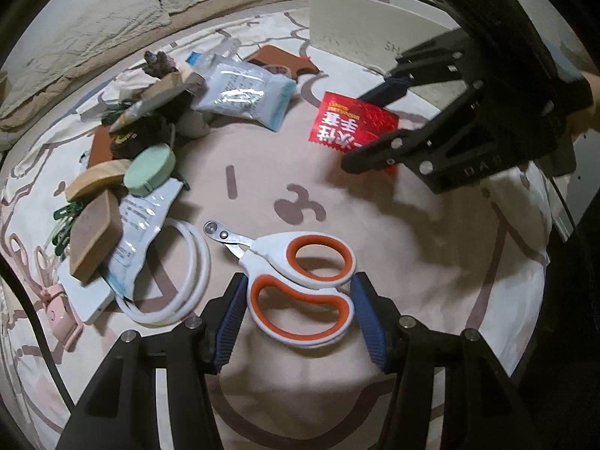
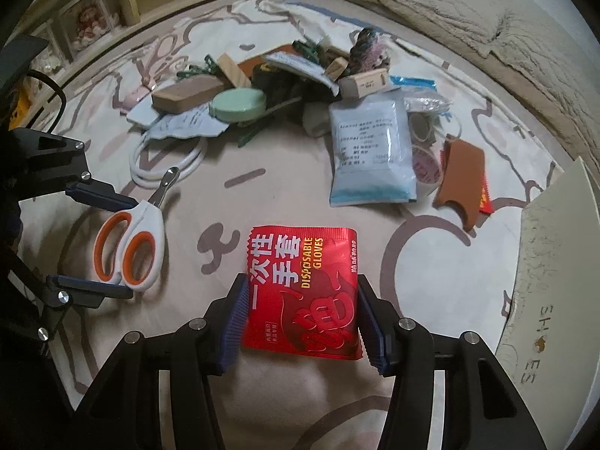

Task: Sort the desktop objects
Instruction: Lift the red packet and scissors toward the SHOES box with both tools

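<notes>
Cream patterned rug (image 2: 292,195), left gripper (image 1: 298,318) clamped on orange-handled pet nail clippers (image 1: 300,281) near left, right gripper (image 2: 302,318) gripping red disposable-gloves packet (image 2: 302,292) near centre, clutter pile (image 2: 262,90) far behind.

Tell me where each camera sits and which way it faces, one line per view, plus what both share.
Left wrist: rides the left tongs, looking steeply down at the white-and-orange-handled scissors clamped between its pads; the right tongs show upper right.
Right wrist: rides the right tongs, looking down at the red foil disposable-gloves packet between its pads; the left tongs show at left.
Shared: scissors, packet, round mint-green case, patterned cream cloth.
</notes>
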`<state>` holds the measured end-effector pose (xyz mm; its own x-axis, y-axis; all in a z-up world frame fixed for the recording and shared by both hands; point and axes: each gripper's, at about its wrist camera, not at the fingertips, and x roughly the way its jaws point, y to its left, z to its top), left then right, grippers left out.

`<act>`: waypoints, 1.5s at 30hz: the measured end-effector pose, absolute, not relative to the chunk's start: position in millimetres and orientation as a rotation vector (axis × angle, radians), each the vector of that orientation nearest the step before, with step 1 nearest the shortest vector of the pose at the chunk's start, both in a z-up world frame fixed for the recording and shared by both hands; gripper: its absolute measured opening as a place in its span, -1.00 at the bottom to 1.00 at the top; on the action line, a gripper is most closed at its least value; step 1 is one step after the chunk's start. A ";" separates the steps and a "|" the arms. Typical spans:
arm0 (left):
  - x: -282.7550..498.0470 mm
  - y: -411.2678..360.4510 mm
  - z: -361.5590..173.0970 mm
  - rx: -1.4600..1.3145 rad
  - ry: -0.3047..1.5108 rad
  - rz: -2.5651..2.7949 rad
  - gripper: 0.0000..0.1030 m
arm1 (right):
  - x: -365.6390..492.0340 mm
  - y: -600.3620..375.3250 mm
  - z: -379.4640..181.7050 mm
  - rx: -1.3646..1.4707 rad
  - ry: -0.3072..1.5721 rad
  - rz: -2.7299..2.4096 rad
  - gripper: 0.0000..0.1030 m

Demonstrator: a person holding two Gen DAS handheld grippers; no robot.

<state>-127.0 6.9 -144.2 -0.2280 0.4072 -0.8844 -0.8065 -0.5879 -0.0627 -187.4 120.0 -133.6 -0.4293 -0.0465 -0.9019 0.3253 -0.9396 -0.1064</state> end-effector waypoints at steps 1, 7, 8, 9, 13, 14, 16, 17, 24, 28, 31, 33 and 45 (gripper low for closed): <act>-126.9 3.3 -141.9 -1.194 0.528 1.915 0.09 | -187.3 118.1 -130.8 1.522 0.393 -2.474 0.07; -137.2 6.6 -130.5 -1.164 0.491 1.971 0.09 | -192.9 125.0 -111.4 1.459 0.370 -2.574 0.07; -136.2 4.3 -126.5 -1.157 0.487 1.980 0.09 | -192.2 125.7 -110.1 1.457 0.355 -2.580 0.07; -137.0 3.7 -122.7 -1.148 0.479 1.991 0.09 | -191.9 126.8 -108.4 1.459 0.343 -2.583 0.07; -139.1 0.2 -108.3 -1.119 0.446 2.025 0.09 | -189.5 127.3 -101.4 1.457 0.357 -2.597 0.07; -140.2 0.0 -105.0 -1.110 0.440 2.032 0.09 | -188.0 126.7 -98.4 1.449 0.361 -2.599 0.07; -142.6 -0.8 -98.6 -1.089 0.424 2.052 0.09 | -186.0 125.1 -94.3 1.440 0.369 -2.604 0.07; -143.6 -1.5 -95.4 -1.084 0.415 2.060 0.09 | -184.7 124.8 -91.6 1.433 0.370 -2.604 0.07; -150.0 -7.0 -69.5 -1.020 0.360 2.129 0.09 | -177.2 119.1 -68.1 1.356 0.347 -2.631 0.07; -154.8 -9.4 -55.8 -0.986 0.326 2.166 0.09 | -174.2 118.1 -48.1 1.309 0.334 -2.677 0.07; -158.9 -10.8 -46.4 -0.968 0.293 2.194 0.09 | -173.3 120.2 -36.0 1.274 0.311 -2.711 0.07; -160.8 -11.5 -39.8 -0.952 0.278 2.212 0.09 | -172.4 122.7 -26.7 1.248 0.305 -2.736 0.07; -175.4 -4.5 1.3 -0.842 0.164 2.293 0.09 | -178.2 151.5 20.6 1.155 0.247 -2.880 0.07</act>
